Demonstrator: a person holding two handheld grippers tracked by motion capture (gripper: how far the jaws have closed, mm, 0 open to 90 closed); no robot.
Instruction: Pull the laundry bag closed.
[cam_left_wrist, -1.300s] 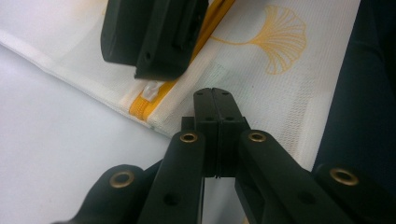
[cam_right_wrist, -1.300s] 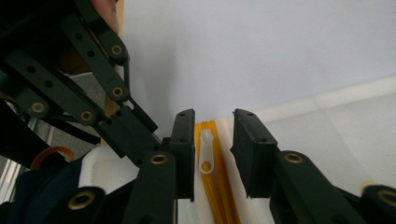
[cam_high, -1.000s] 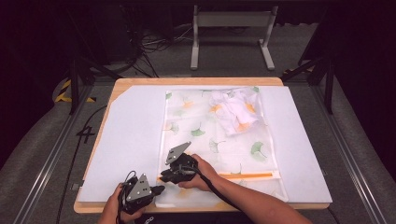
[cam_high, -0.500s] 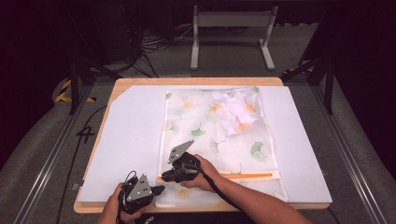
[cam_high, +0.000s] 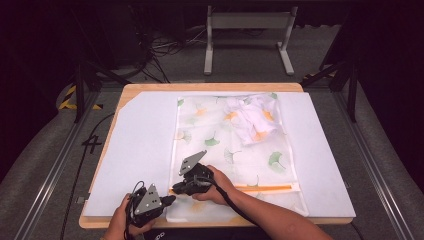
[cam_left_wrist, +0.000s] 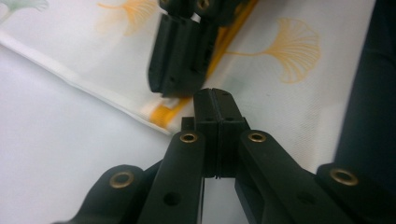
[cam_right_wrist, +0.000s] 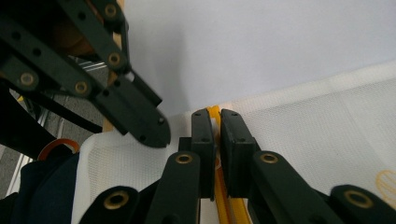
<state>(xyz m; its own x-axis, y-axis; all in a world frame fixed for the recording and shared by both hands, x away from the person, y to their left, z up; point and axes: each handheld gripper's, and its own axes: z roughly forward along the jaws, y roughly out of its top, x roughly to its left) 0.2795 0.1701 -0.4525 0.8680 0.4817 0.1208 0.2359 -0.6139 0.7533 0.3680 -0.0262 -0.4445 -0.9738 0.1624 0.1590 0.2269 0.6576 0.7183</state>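
Hands first, since they are nearest to you: your left gripper rests at the near edge of the table, just beside the near-left corner of the mesh laundry bag, and its jaws are pressed fully together with nothing between them, as the left gripper view shows. Your right gripper lies just beyond it, low on the bag, and its jaws are almost shut and pinch the end of the orange zipper; in the right gripper view the yellow-orange strip goes up between the two black pads. The tips of the two grippers are very near to each other, at the left end of the zipper.

My judgement is that the step in hand is to catch the zipper pull, so that the bag can be opened or closed. Which of these two I cannot tell, because the zipper teeth are too small to read.

The next move asks you to keep this pinch firm and draw along the orange line to the right, while the left gripper holds the bag corner down, otherwise the thin mesh will travel with the pull.

Farther away, the bag lies flat on the white sheet, and the crumpled white cloth sits inside its far right part
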